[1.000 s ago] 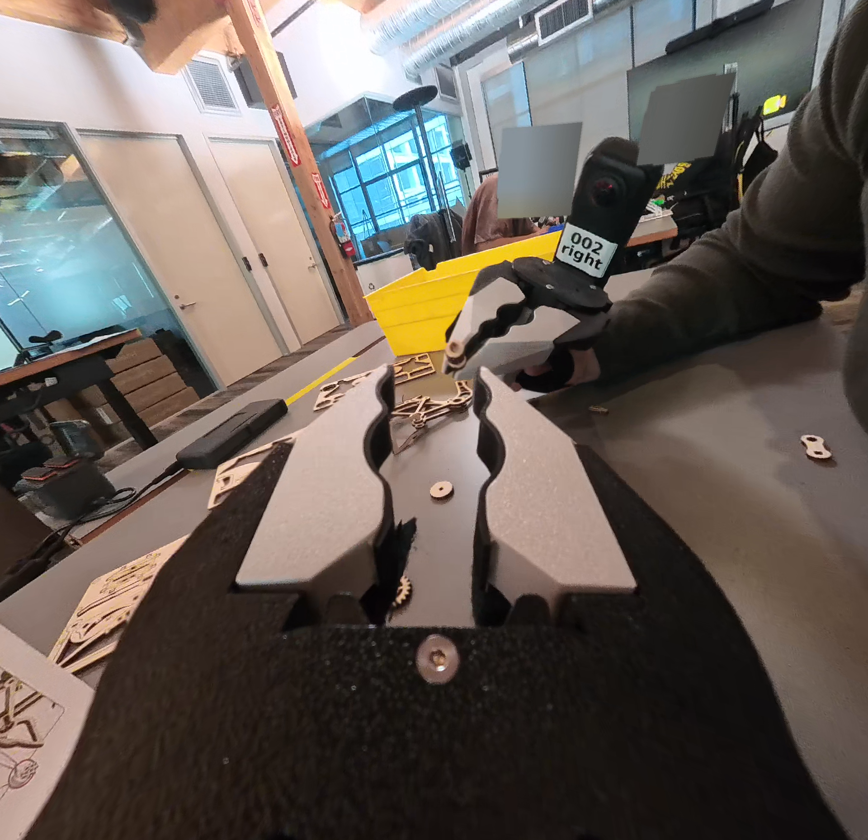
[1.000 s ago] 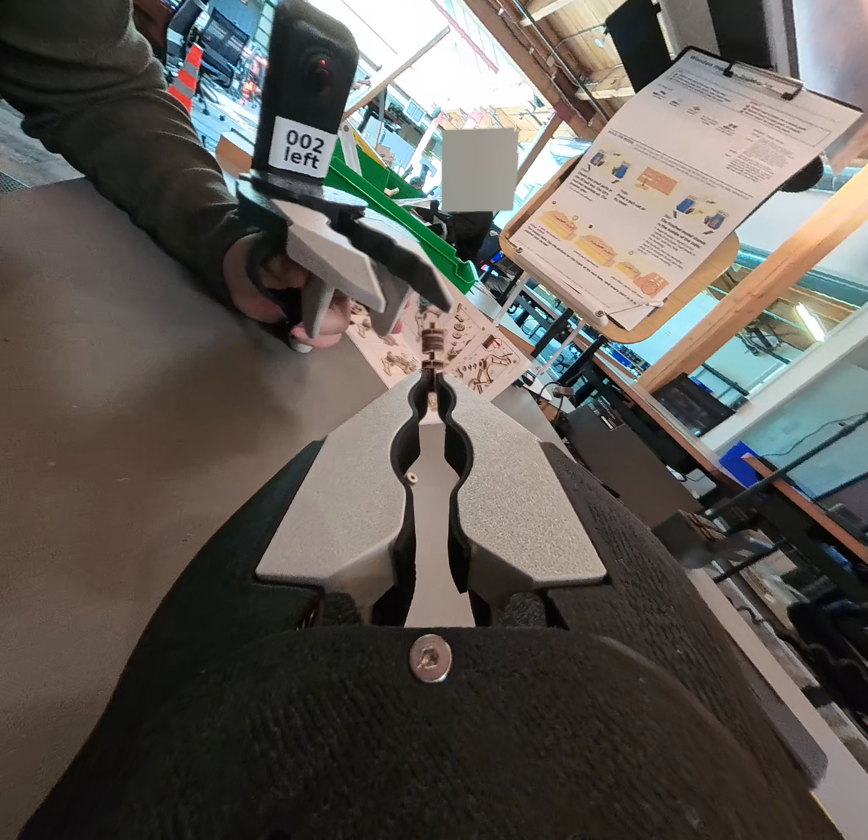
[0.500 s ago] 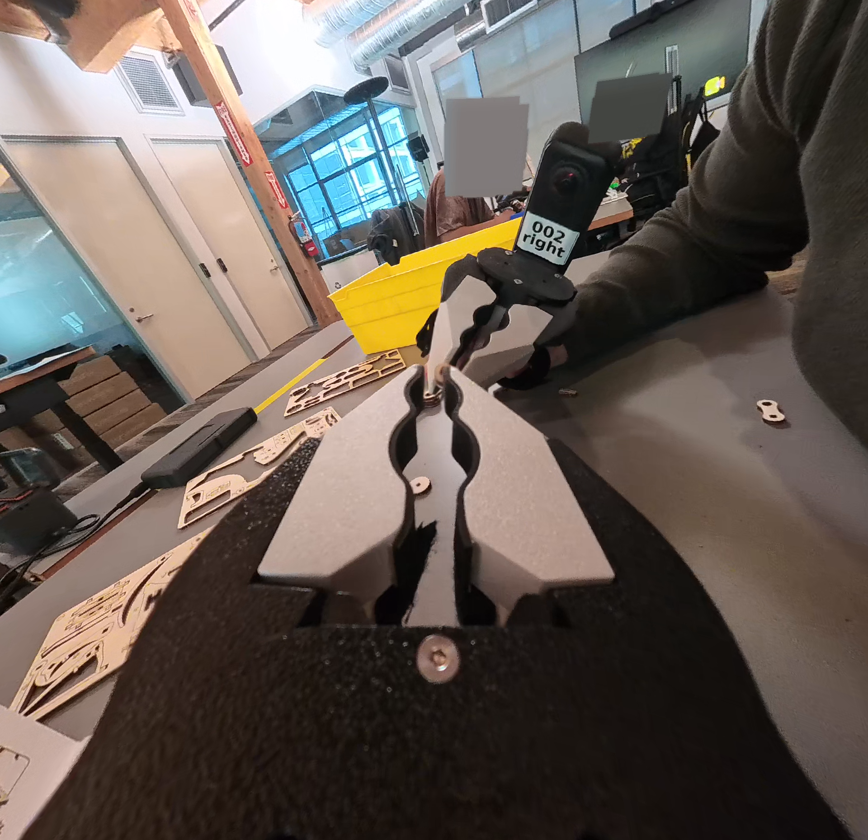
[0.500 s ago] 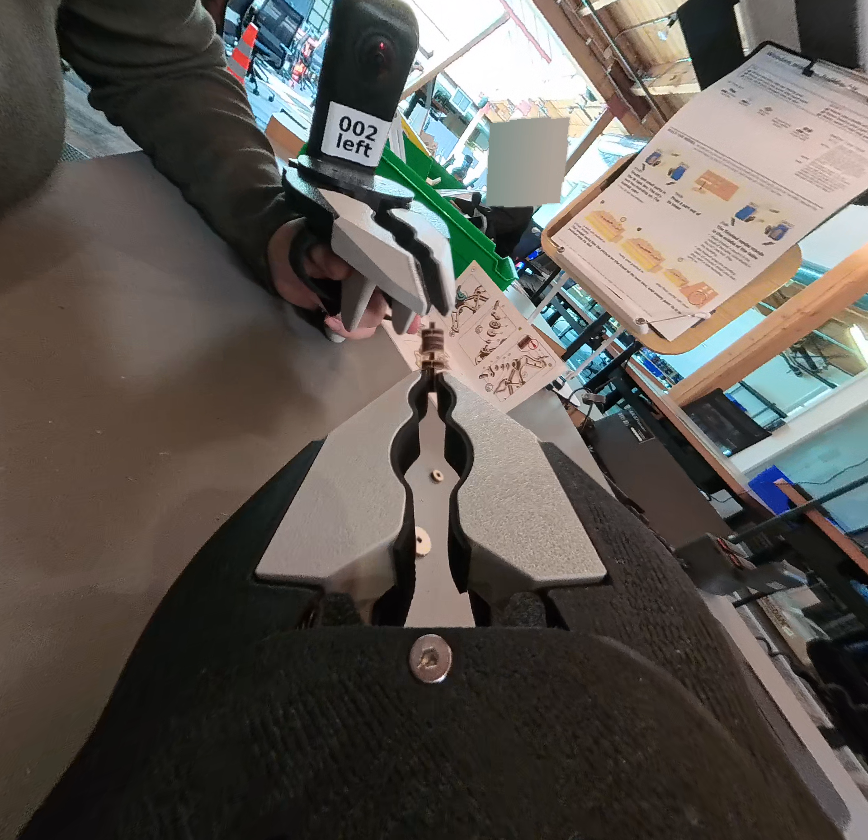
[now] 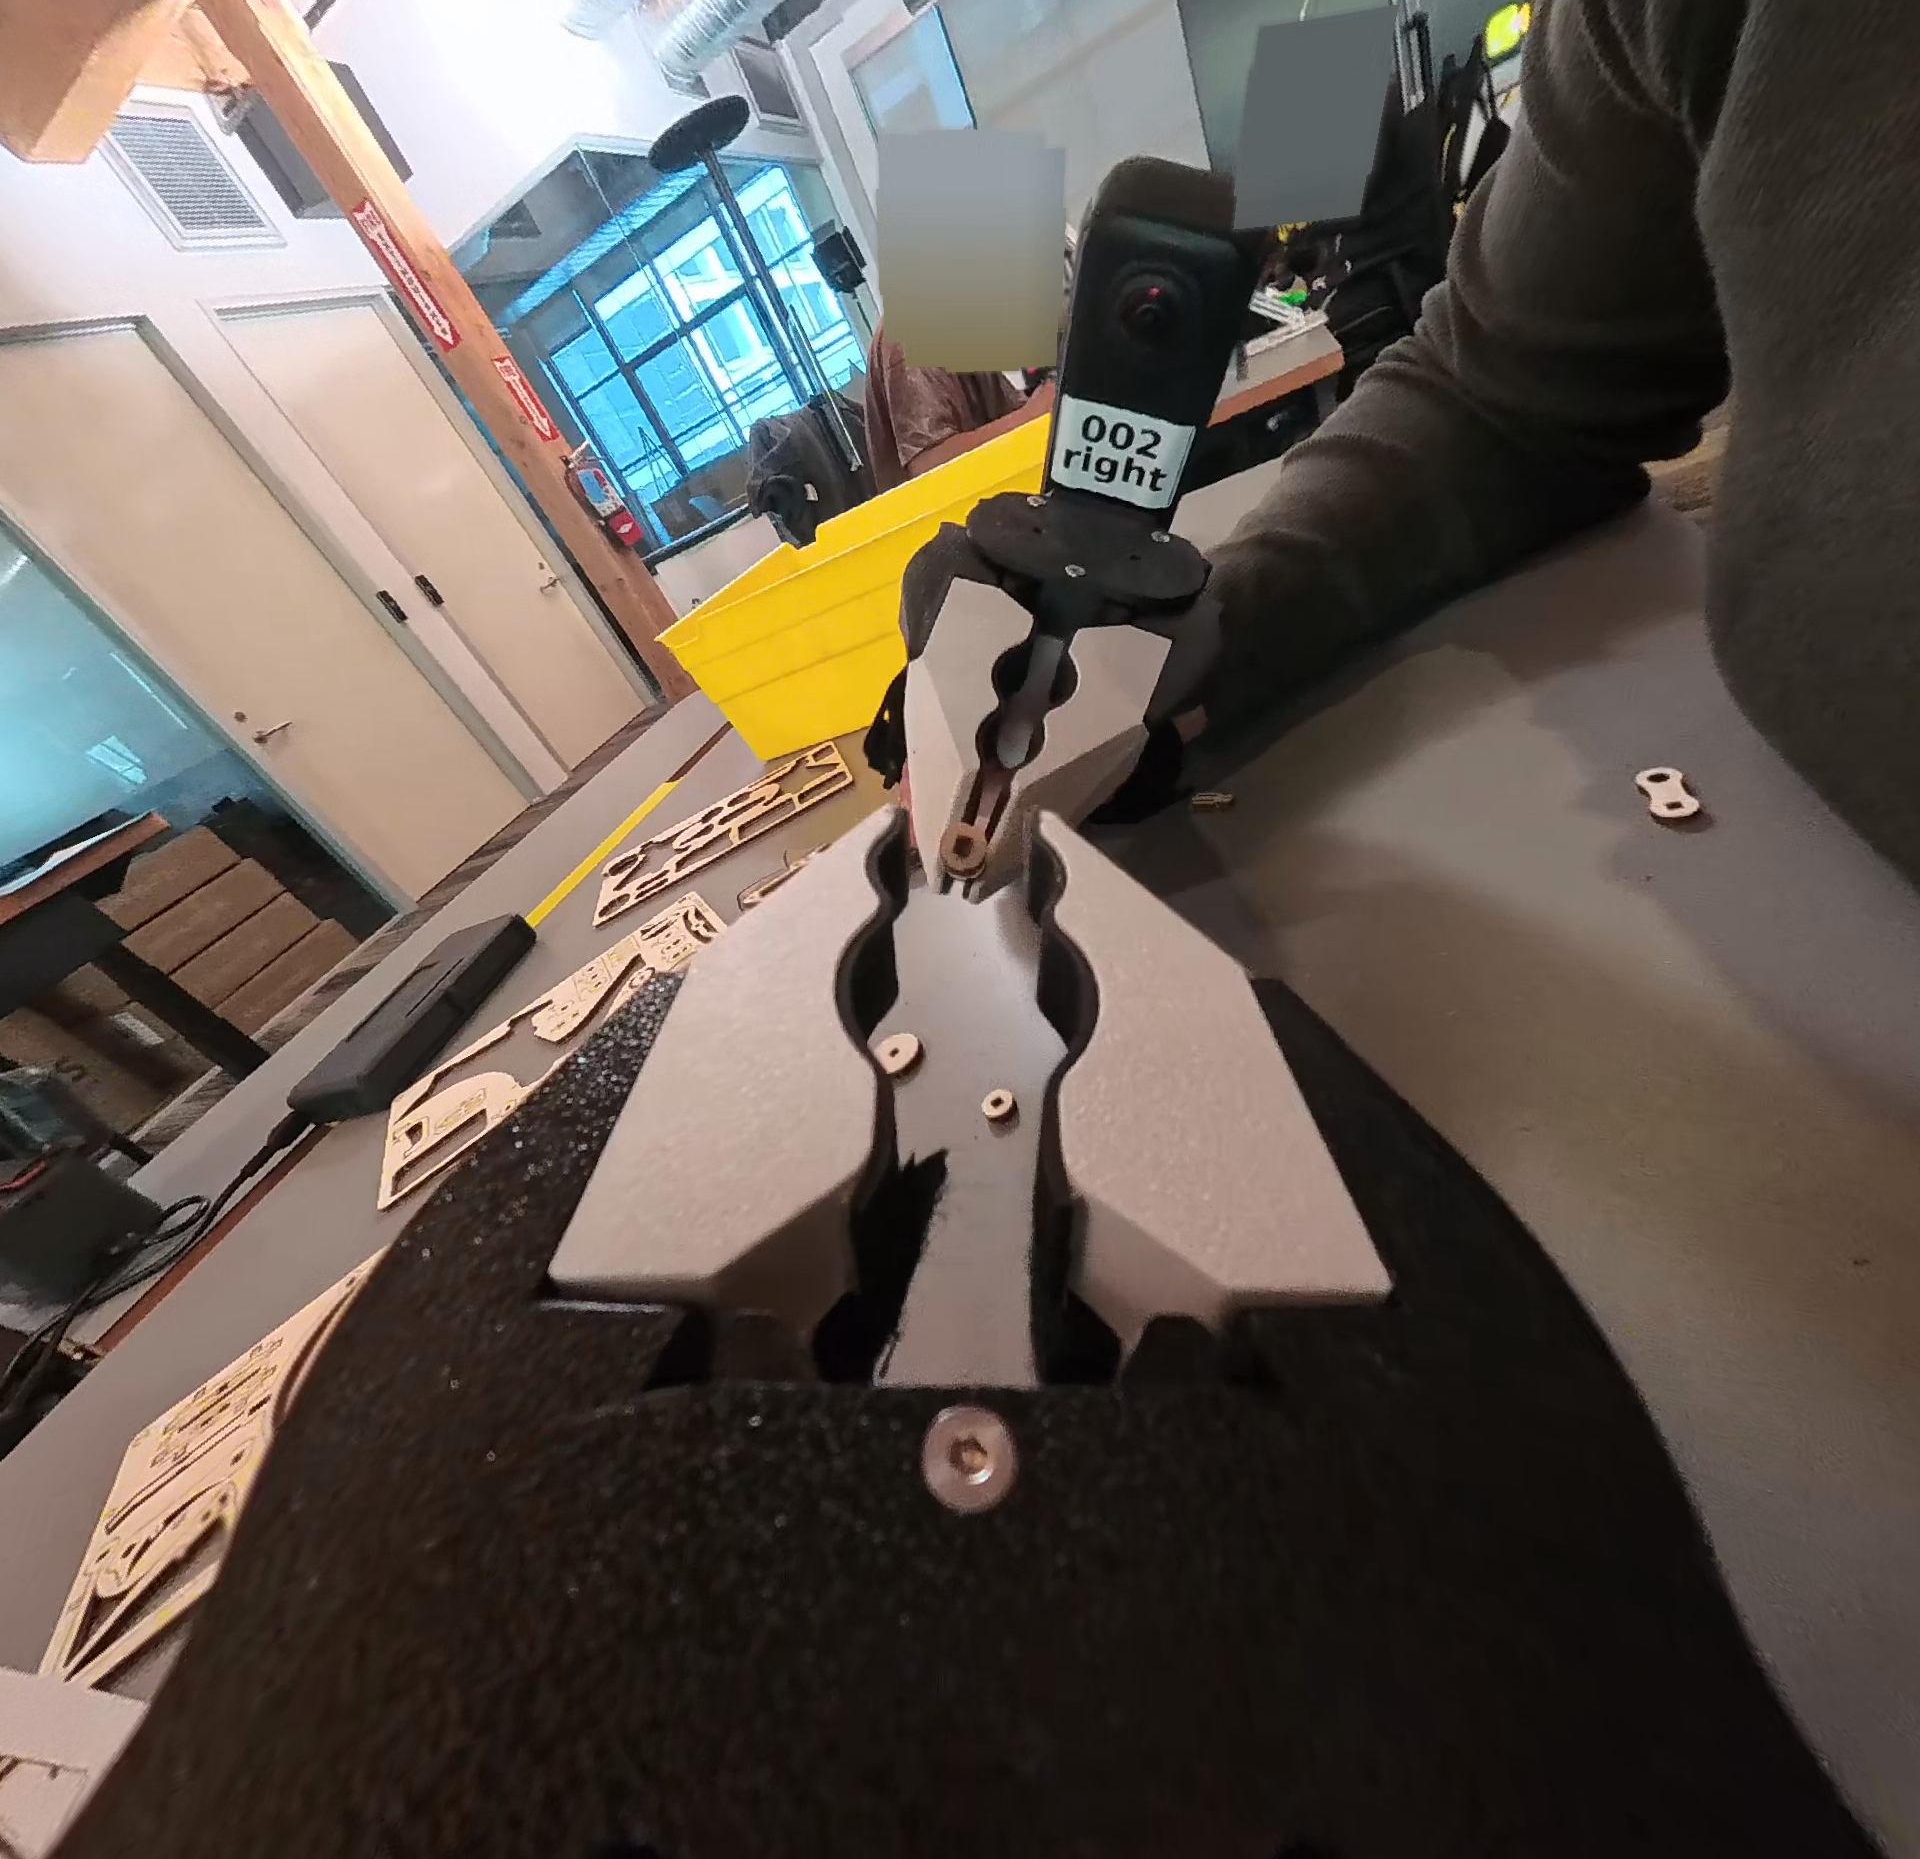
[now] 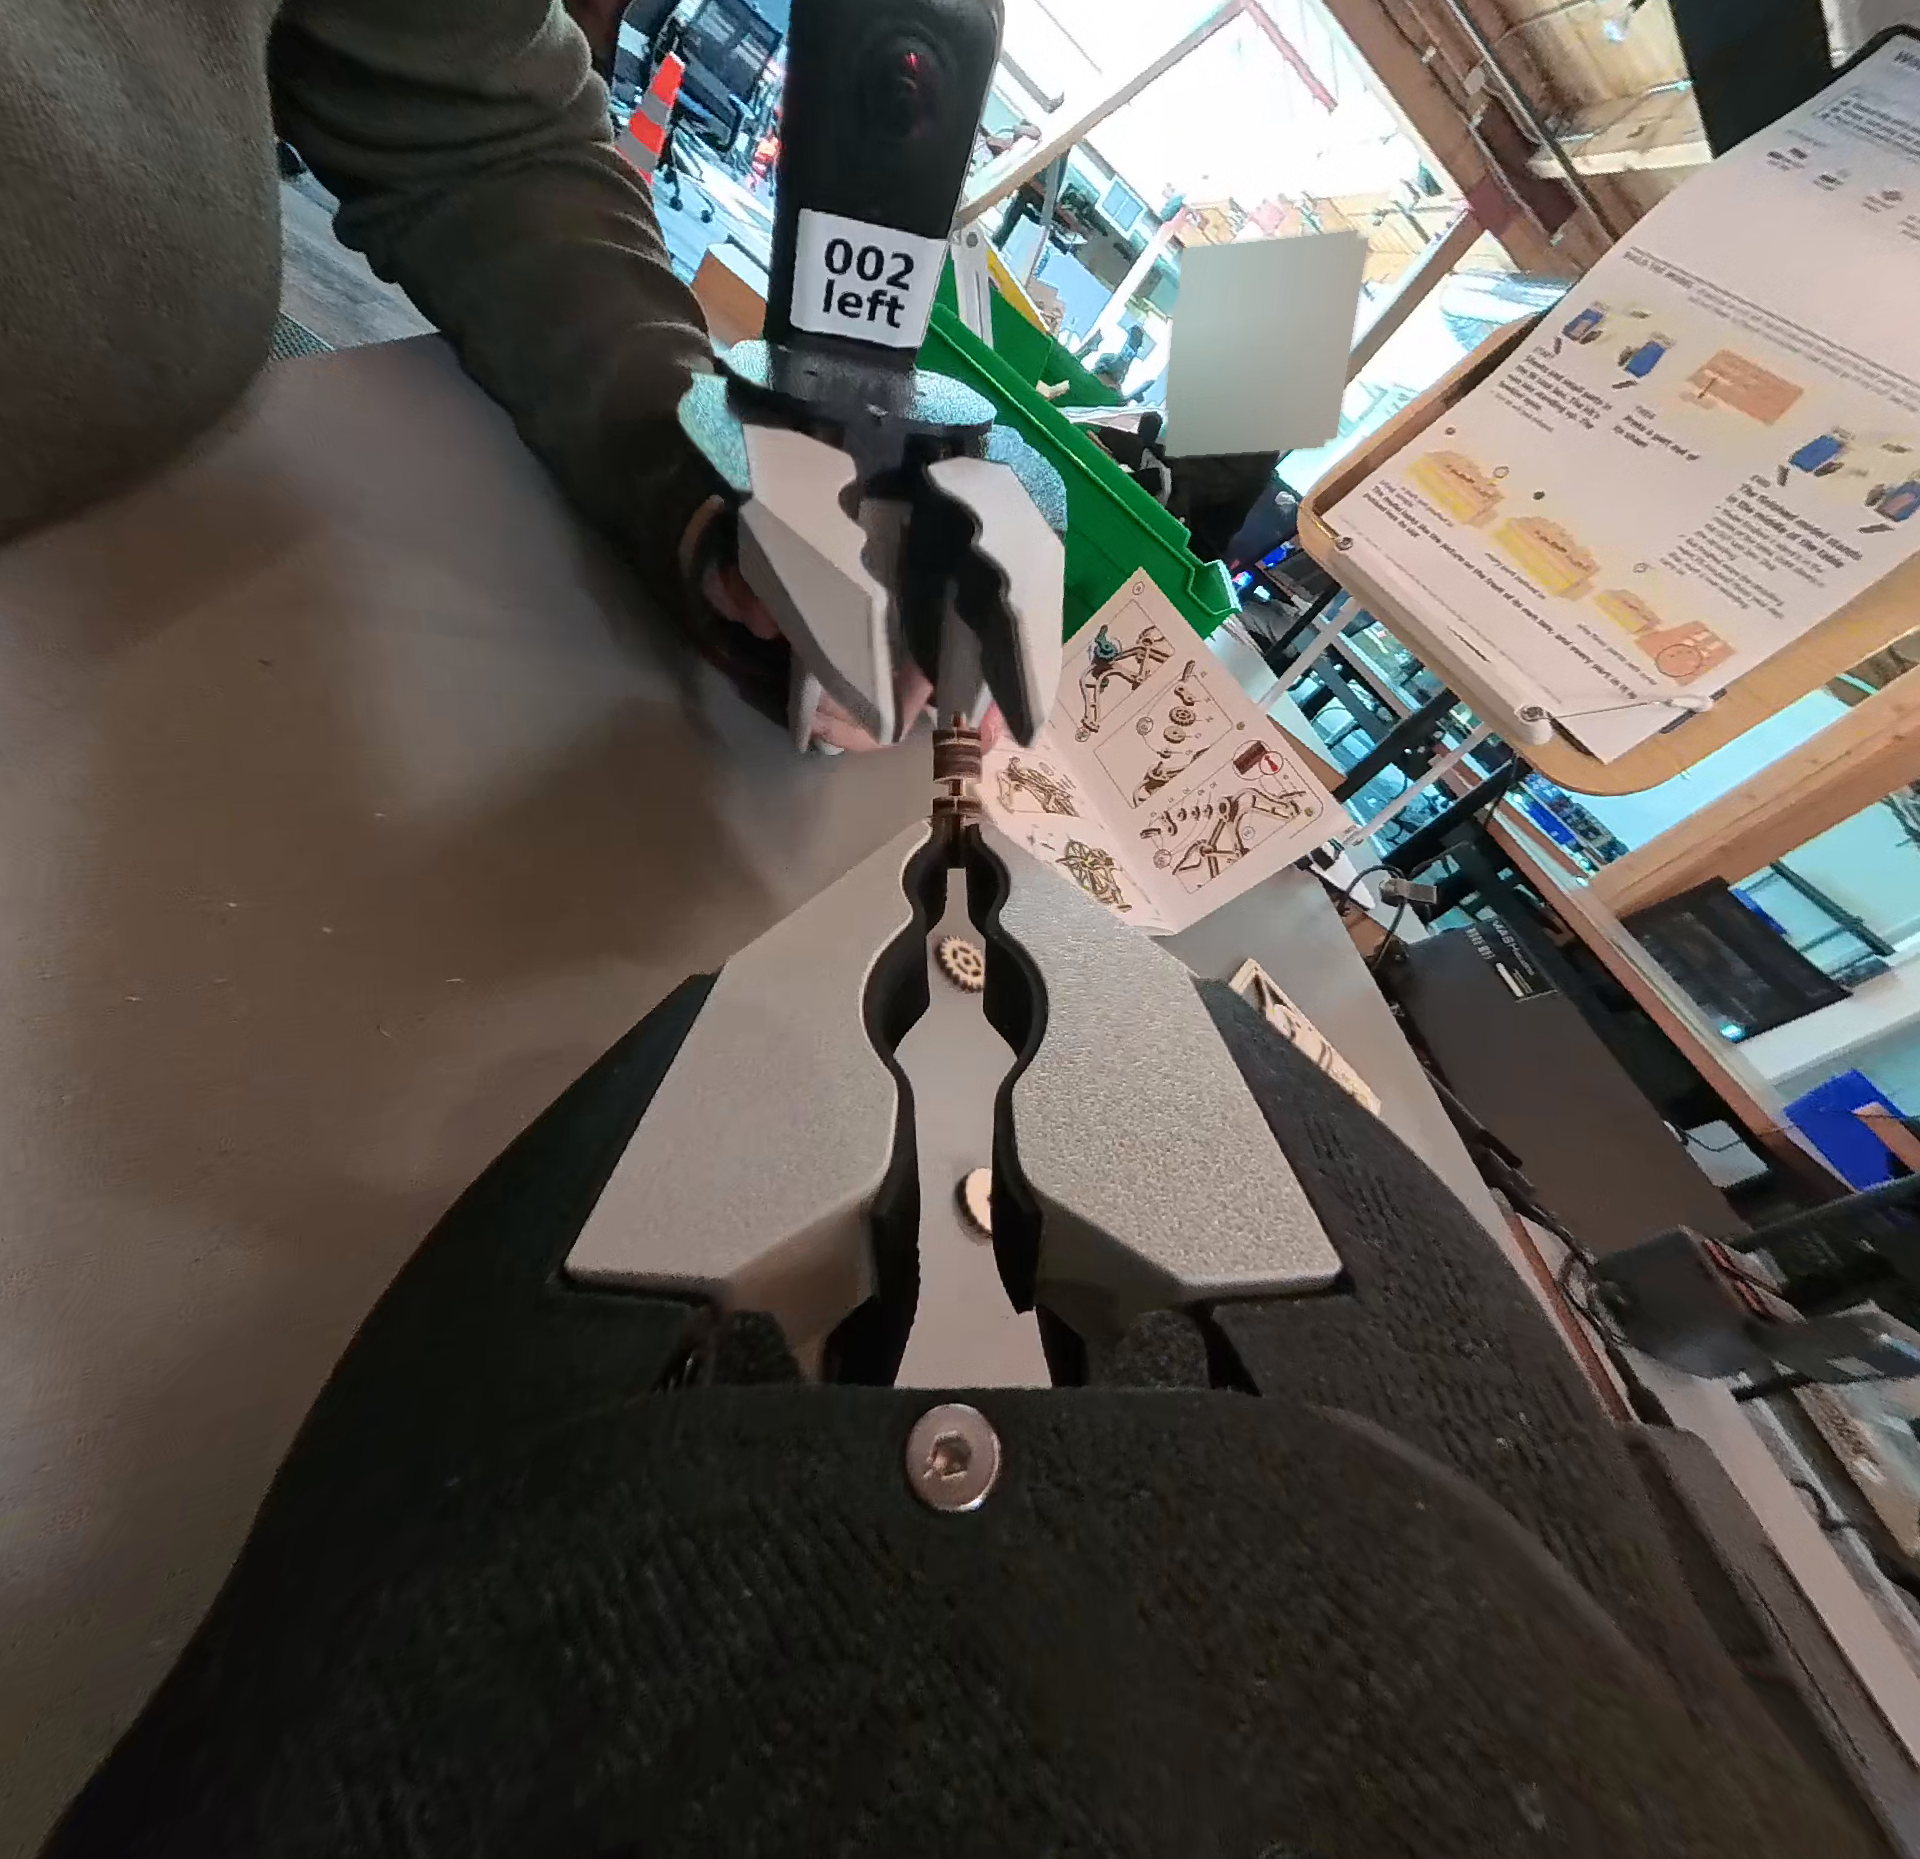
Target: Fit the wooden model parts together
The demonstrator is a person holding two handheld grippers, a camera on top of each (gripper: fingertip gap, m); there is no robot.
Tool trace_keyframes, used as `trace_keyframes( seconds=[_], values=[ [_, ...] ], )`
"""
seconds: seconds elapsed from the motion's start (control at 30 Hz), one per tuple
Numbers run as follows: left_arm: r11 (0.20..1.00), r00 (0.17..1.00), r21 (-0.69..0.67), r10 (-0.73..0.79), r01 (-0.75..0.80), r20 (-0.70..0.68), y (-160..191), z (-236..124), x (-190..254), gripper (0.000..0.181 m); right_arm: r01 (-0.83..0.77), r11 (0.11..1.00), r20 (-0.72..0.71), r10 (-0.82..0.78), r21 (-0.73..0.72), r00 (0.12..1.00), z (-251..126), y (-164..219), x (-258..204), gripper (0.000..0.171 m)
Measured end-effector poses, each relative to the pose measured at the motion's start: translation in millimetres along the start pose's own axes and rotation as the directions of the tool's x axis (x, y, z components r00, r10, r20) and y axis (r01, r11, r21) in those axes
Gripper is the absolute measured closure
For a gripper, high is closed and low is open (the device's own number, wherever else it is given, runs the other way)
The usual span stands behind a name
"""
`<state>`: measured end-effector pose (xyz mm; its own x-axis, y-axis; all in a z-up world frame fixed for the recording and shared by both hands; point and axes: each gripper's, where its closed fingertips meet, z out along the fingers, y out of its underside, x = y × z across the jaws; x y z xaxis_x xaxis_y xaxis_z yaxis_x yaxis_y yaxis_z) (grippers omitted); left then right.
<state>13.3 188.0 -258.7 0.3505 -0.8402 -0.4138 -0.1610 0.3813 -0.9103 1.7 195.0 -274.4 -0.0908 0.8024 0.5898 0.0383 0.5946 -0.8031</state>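
Note:
My right gripper (image 6: 951, 835) is shut on the lower end of a small wooden axle assembly (image 6: 956, 755) with stacked discs, held upright above the grey table (image 6: 312, 874). In the left wrist view the right gripper (image 5: 961, 874) points down and towards me with the assembly's ringed end (image 5: 961, 851) at its tips. My left gripper (image 5: 971, 843) is open, its fingers standing on either side of that end with a gap. In the right wrist view the left gripper (image 6: 935, 723) hangs over the top of the assembly.
Loose parts lie on the table: a disc (image 5: 899, 1053), a washer (image 5: 1000, 1105), a link (image 5: 1671, 796), a gear (image 6: 961, 962). Cut-out wooden sheets (image 5: 727, 833) and a black device (image 5: 416, 1020) lie left. A yellow bin (image 5: 831, 646), green bin (image 6: 1070, 459), booklet (image 6: 1164, 770) and clipboard (image 6: 1610, 459) stand around. My left and right fingertips are right by each other. The link (image 5: 1671, 796) lies around 15 cm away from my left fingertips.
The left gripper closed in on the part the right gripper holds, and its jaws now stand wider again. The two grippers have come closer and face each other more squarely.

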Motion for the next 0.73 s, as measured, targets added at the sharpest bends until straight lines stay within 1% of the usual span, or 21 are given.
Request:
trace_keyframes(
  seconds=[0.13, 0.2, 0.27, 0.33, 0.37, 0.43, 0.5, 0.57, 0.6, 0.67, 0.73],
  values=[
    [0.998, 0.999, -0.038, 0.045, -0.045, -0.006, 5.4, 2.7, 3.6, 0.169, -0.002, 1.0, 0.012, 0.002, 0.004, 1.0, 0.3, -1.0, -2.0, 0.17],
    [0.996, 0.998, -0.059, 0.065, -0.064, 0.016, 8.8, 3.1, 0.8, 0.174, -0.002, 1.0, 0.014, 0.002, 0.001, 1.0, 0.5, -0.7, -2.2, 0.17],
    [0.997, 0.999, -0.065, 0.049, -0.049, 0.009, 9.3, 3.3, 0.6, 0.174, 0.0, 1.0, 0.012, 0.0, -0.004, 1.0, 0.7, 0.1, -1.8, 0.17],
    [0.997, 1.0, -0.071, -0.008, 0.009, 0.008, 9.5, 3.6, -2.4, 0.175, 0.002, 1.0, 0.002, -0.002, -0.007, 1.0, 1.1, 0.6, -0.4, 0.17],
    [0.996, 0.999, -0.075, -0.045, 0.046, 0.023, 9.2, 3.6, -7.2, 0.175, 0.008, 1.0, -0.005, -0.008, -0.011, 1.0, 1.3, 1.3, 0.8, 0.165],
    [0.991, 0.995, -0.104, -0.081, 0.087, 0.058, 10.8, 3.8, -21.0, 0.174, 0.066, 0.997, -0.07, -0.068, -0.042, 0.995, -1.5, 1.9, 12.0, 0.148],
    [0.98, 0.991, -0.155, -0.116, 0.126, 0.072, 13.7, 6.9, -36.1, 0.174, 0.157, 0.984, -0.13, -0.167, -0.082, 0.977, -10.1, -1.7, 25.4, 0.149],
    [0.945, 0.985, -0.277, -0.162, 0.173, 0.061, 26.0, 13.8, -49.4, 0.174, 0.175, 0.975, -0.187, -0.198, -0.133, 0.962, -20.8, -1.2, 39.9, 0.154],
    [0.914, 0.978, -0.35, -0.198, 0.206, 0.059, 34.7, 17.0, -55.9, 0.174, 0.163, 0.974, -0.218, -0.196, -0.158, 0.956, -26.5, 1.6, 46.8, 0.156],
    [0.832, 0.943, -0.457, -0.328, 0.315, 0.053, 47.3, 25.2, -62.0, 0.174, 0.116, 0.975, -0.276, -0.167, -0.192, 0.946, -37.1, 8.6, 56.6, 0.159],
    [0.73, 0.883, -0.55, -0.467, 0.406, 0.031, 57.3, 33.2, -58.1, 0.174, 0.068, 0.97, -0.317, -0.142, -0.232, 0.938, -45.6, 18.8, 61.1, 0.162]
  ],
)
